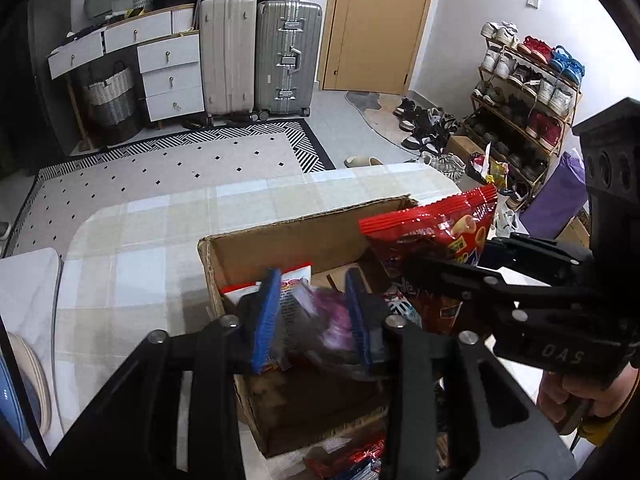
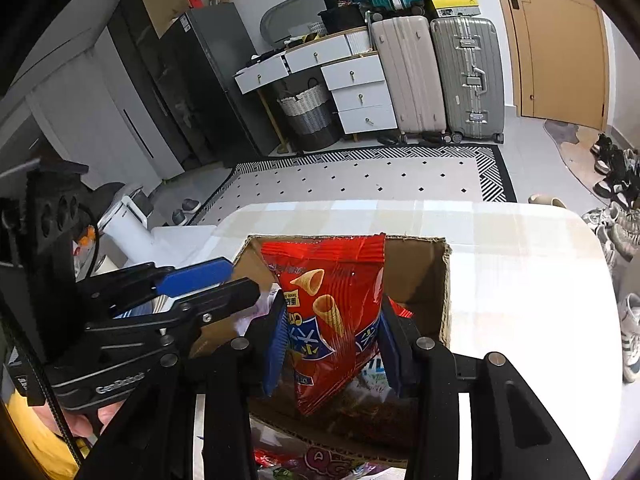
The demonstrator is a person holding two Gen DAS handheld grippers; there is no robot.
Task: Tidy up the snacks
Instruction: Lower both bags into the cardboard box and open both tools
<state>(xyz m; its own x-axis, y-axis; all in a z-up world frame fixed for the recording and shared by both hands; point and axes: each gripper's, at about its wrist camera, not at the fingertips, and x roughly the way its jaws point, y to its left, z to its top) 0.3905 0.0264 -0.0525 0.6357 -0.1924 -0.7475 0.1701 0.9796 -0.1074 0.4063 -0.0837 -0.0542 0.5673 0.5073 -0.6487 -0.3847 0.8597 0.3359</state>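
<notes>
The left gripper point(image 1: 314, 316) points down into an open cardboard box point(image 1: 288, 236), its blue pads point(image 1: 266, 312) standing a little apart. Between them a purple snack packet point(image 1: 332, 316) shows only as a blur; whether the pads press on it I cannot tell. Just beyond the left-hand pad a white-and-red packet point(image 1: 294, 276) leans inside the box against its near-left wall.

To the right of those fingers, the right gripper point(image 2: 332, 344) is clenched on a red bag of cone-shaped corn snacks point(image 2: 332, 312). Its blue pads point(image 2: 276, 344) squeeze the bag at its lower half from both sides, so the foil creases between them. The bag stands upright, its sealed top edge rising above the fingertips to about the level of the box's far rim, and its bottom corner hangs below the pads over the inside of the box. From the left wrist view the same bag point(image 1: 436, 228) sticks up over the box's right side. Under and behind the bag, more packets lie in the box, one with blue and white print. Nearer than the fingers, outside the box's near wall, loose snack packets point(image 2: 320, 462) lie on the table.

The box sits on a table with a pale checked cloth point(image 2: 520, 280). Beyond the fingertips the floor carries a patterned rug point(image 2: 360, 180), then two upright suitcases point(image 2: 440, 76), a white chest of drawers point(image 2: 356, 88) and a woven basket point(image 2: 308, 112).
</notes>
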